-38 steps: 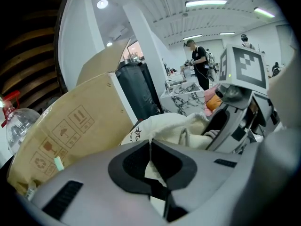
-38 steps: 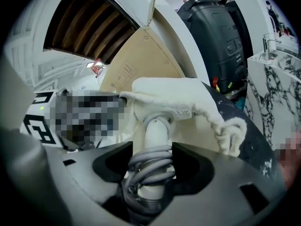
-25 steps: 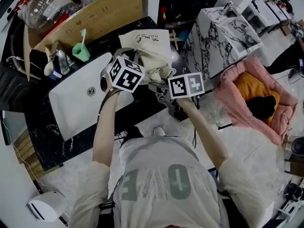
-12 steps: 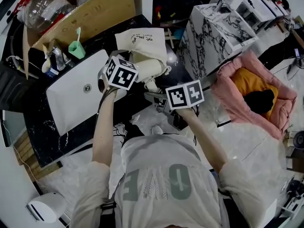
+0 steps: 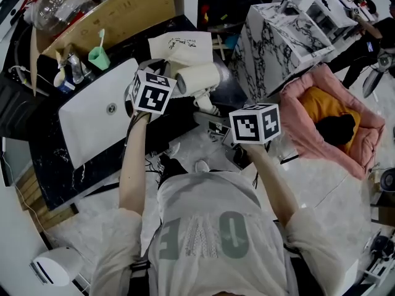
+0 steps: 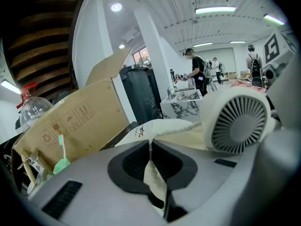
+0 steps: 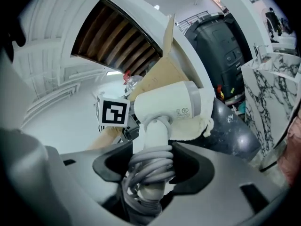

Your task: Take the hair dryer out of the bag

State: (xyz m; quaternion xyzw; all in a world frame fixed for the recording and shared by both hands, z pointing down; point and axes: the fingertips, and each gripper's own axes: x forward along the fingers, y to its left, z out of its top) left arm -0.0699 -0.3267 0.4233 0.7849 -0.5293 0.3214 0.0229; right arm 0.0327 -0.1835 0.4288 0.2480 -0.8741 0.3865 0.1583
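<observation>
A black marble counter (image 5: 55, 168) with a white sink (image 5: 86, 128) fills the 9 o'clock side. A cardboard box (image 5: 123, 14) stands at 11 o'clock, a white veined cabinet (image 5: 278, 42) at 1, a pink cushioned bed (image 5: 308, 131) at 3. The floor (image 5: 102, 217) is pale marble, with strip lights (image 6: 214, 9) overhead.

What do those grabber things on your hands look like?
The left gripper and right gripper each have a smooth grey body with black padded jaws. Each carries a white cube printed with black square markers. The person wears a pale short-sleeved shirt with big grey letters.
</observation>
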